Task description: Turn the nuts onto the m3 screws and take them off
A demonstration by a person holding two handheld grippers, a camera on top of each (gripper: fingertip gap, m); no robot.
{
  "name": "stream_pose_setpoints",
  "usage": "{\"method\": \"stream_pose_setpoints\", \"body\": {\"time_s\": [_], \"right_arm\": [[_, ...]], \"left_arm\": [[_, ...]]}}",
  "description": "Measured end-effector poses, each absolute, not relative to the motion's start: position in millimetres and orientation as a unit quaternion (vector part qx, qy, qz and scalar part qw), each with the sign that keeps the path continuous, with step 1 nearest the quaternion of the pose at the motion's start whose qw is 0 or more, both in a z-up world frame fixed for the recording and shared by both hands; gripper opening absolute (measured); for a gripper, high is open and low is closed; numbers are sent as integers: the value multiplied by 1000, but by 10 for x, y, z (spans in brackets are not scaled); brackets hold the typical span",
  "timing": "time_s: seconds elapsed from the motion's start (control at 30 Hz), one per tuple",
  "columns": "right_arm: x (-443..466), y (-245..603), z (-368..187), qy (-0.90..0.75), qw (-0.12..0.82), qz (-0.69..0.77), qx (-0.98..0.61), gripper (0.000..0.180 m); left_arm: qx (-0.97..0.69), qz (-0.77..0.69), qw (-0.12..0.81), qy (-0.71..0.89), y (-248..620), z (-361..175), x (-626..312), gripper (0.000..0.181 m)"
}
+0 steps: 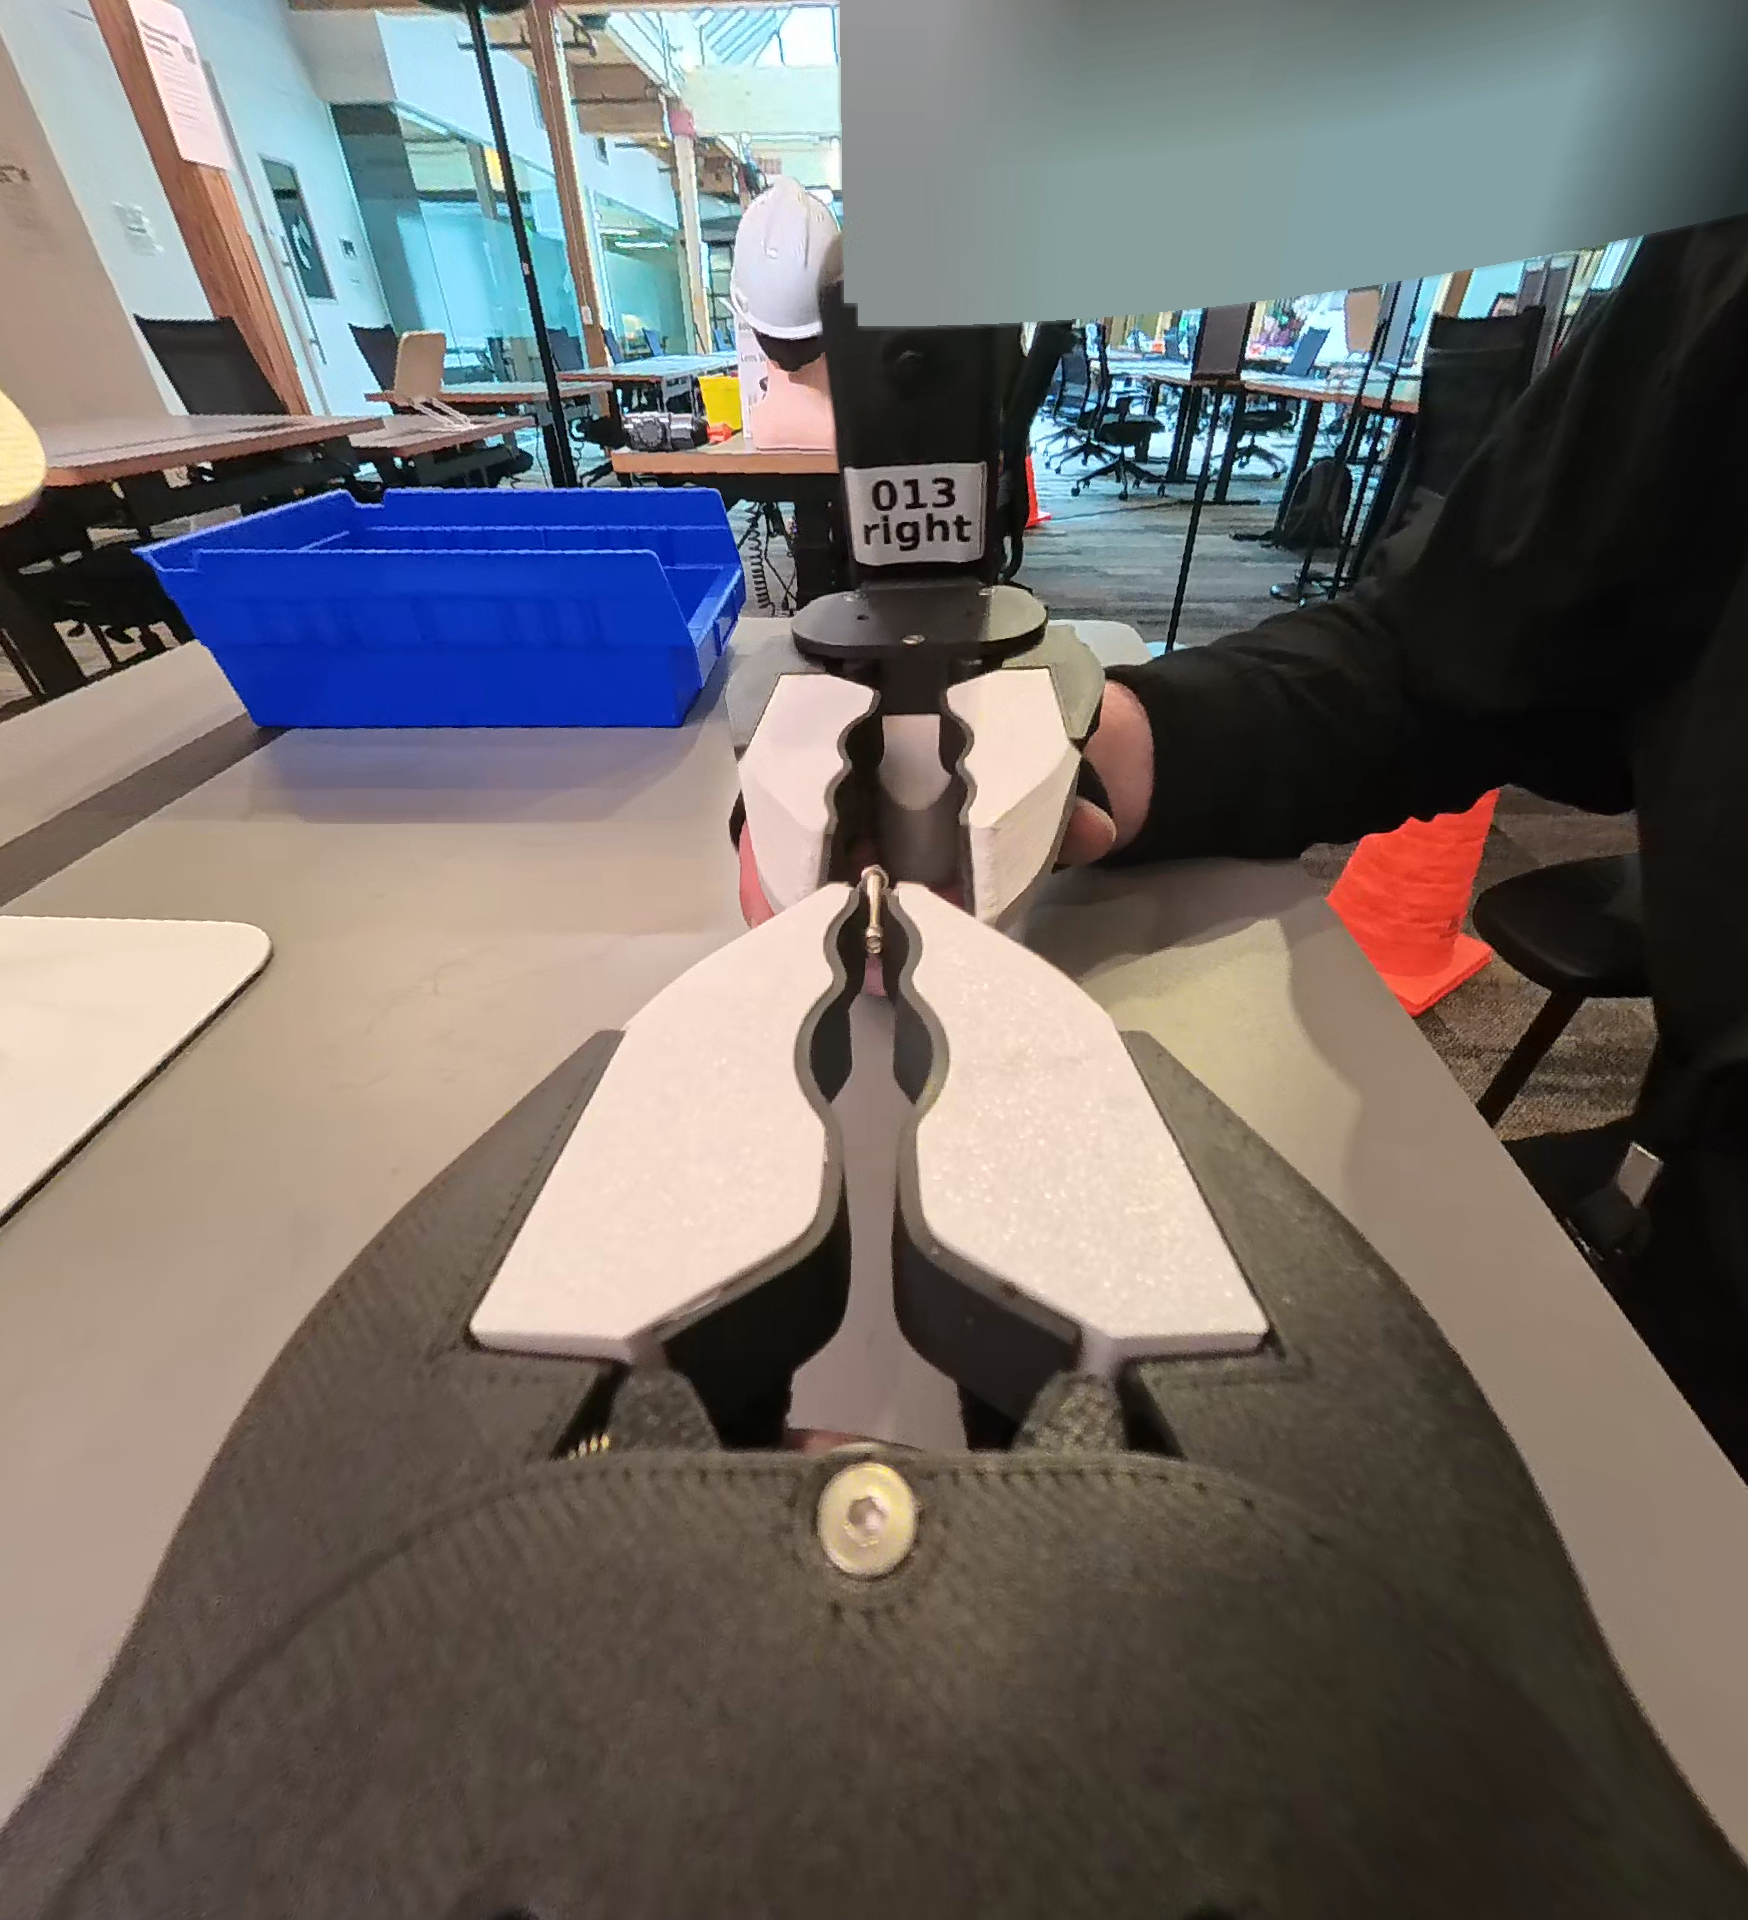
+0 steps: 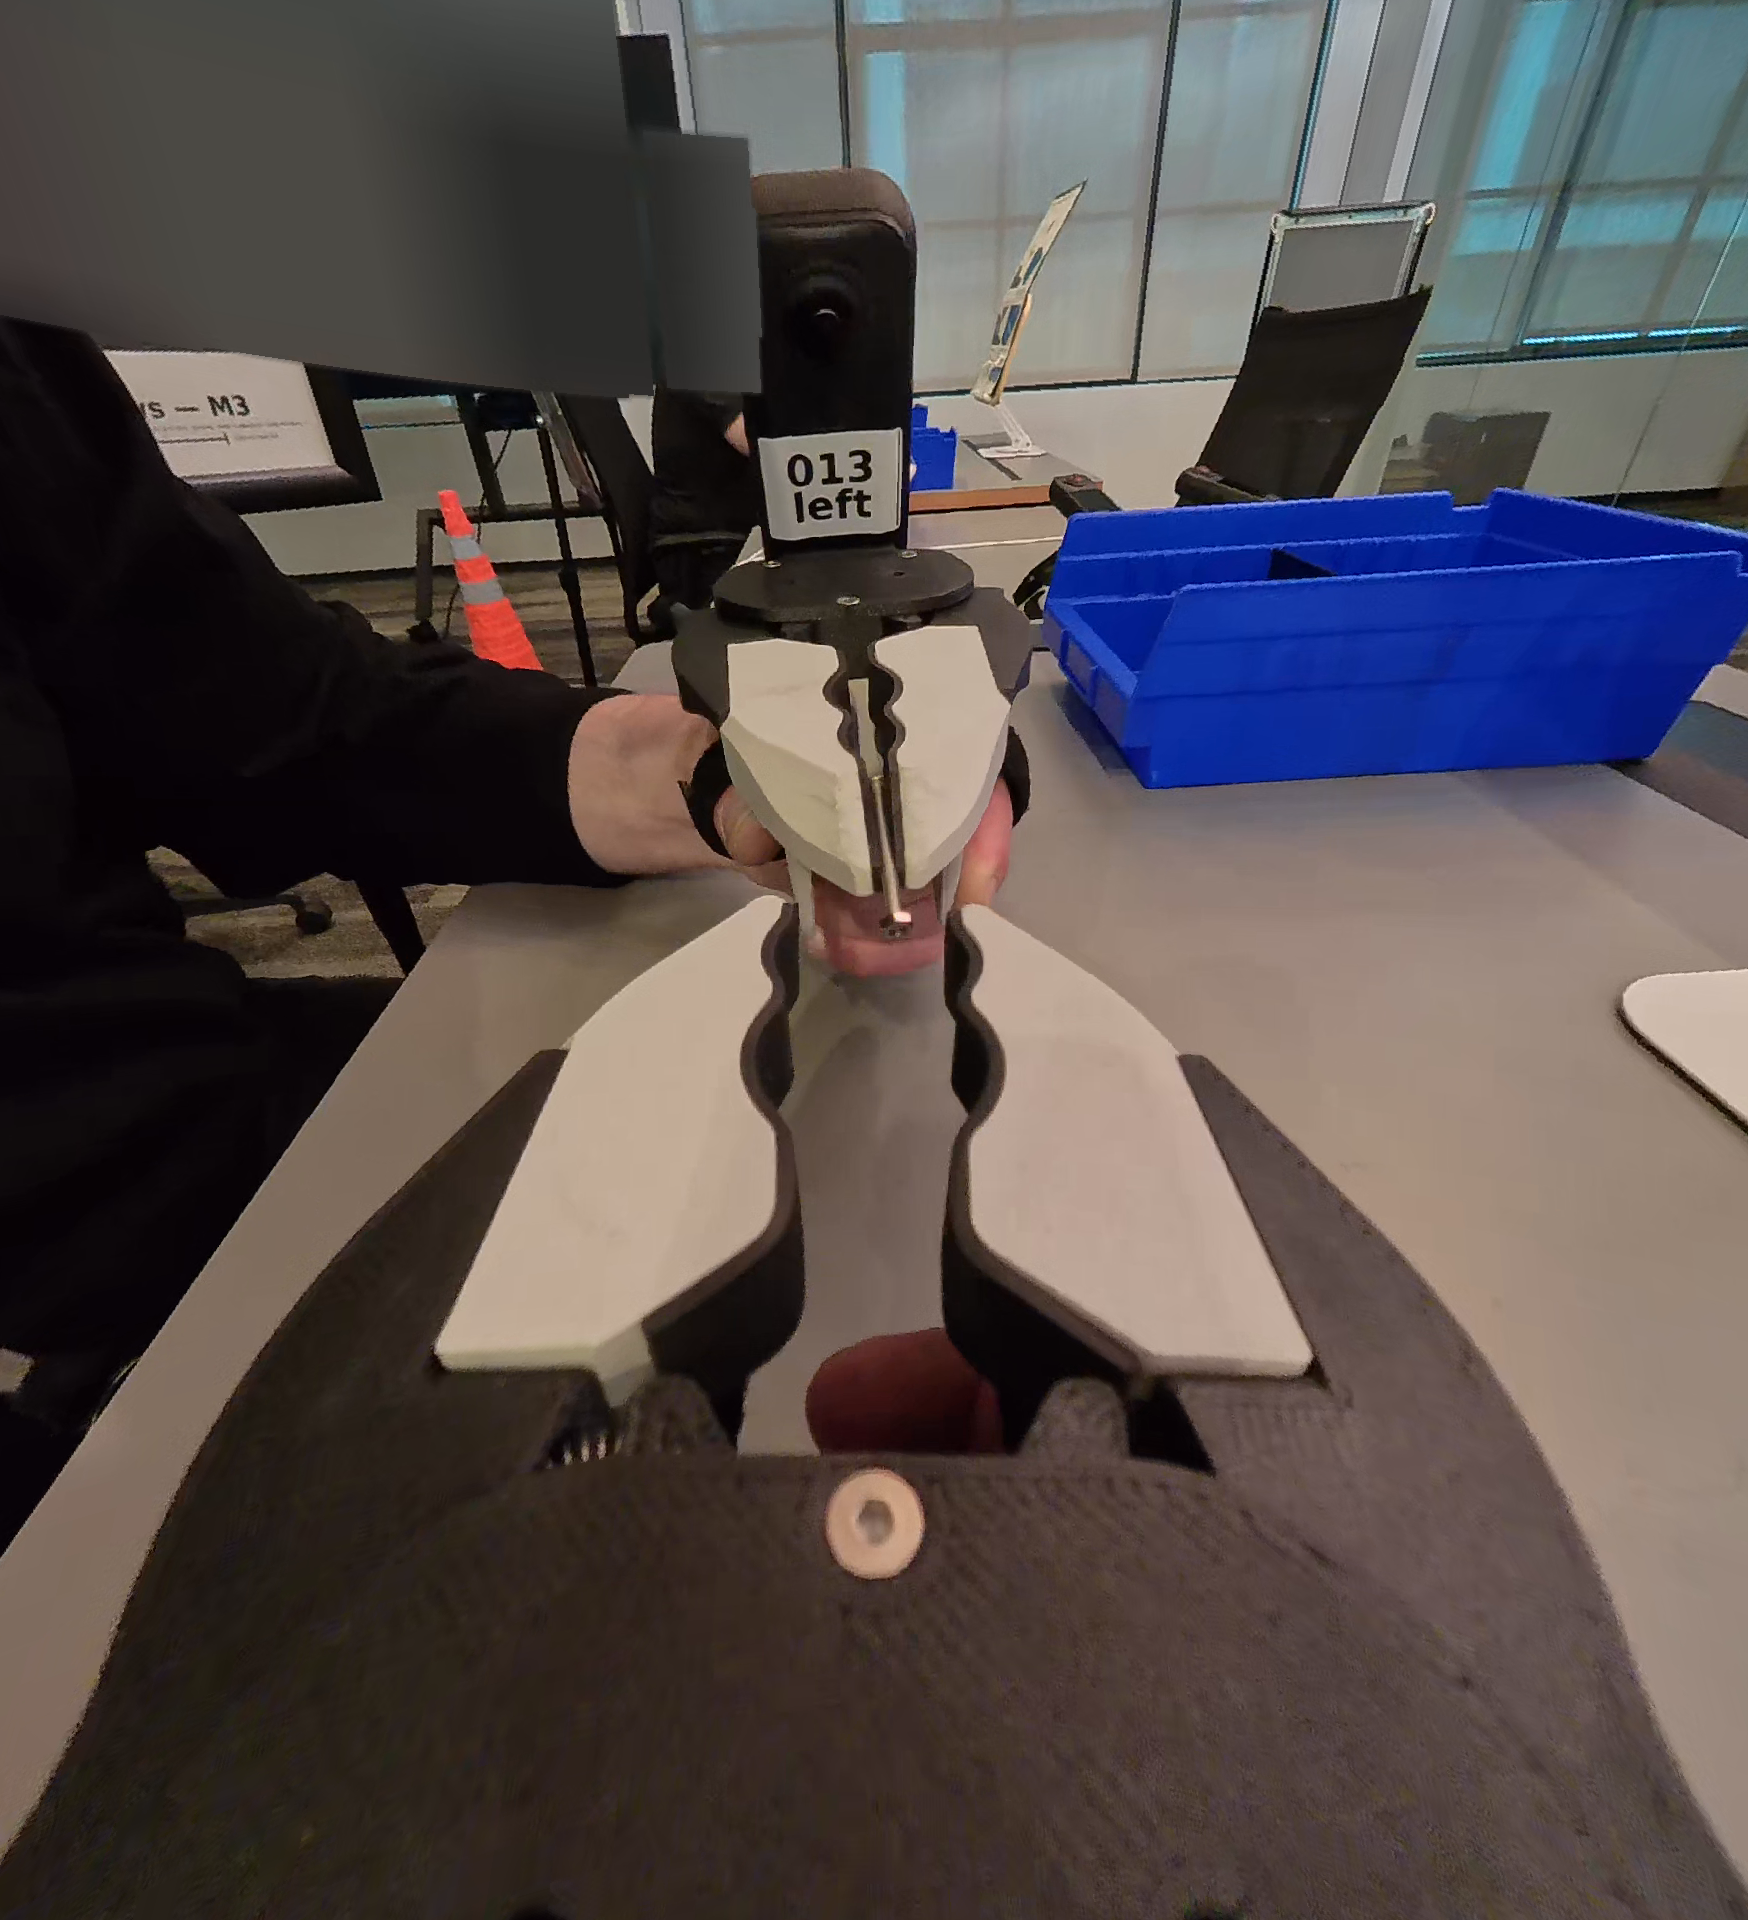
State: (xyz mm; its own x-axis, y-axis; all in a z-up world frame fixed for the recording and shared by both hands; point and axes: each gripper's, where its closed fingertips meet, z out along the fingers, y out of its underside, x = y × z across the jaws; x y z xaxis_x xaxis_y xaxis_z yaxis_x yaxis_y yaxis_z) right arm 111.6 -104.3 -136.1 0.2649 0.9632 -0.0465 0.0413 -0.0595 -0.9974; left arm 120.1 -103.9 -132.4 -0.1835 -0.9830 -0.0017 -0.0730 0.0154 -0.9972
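while the left gripper [image 1: 875, 914] pinches the screw [image 1: 872, 916] at its fingertips above the tabletop [image 1: 434, 935], the right gripper [image 2: 870, 935] faces it with fingers spread, a nut [image 2: 895, 921] on the screw's tip, blue bin [image 2: 1389, 644] at the far edge

Both wrist views face each other closely across the table [image 1: 434, 935], sharing the blue bin [image 1: 454, 623].
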Motion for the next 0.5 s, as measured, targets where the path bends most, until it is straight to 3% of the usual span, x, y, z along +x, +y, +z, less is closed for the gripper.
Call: {"method": "stream_pose_setpoints", "body": {"time_s": [0.5], "right_arm": [[1152,-1025,-1334,-447,572,378,-574,23]], "left_arm": [[-471,-555,435,530,-979,-1242,1176,2]]}}
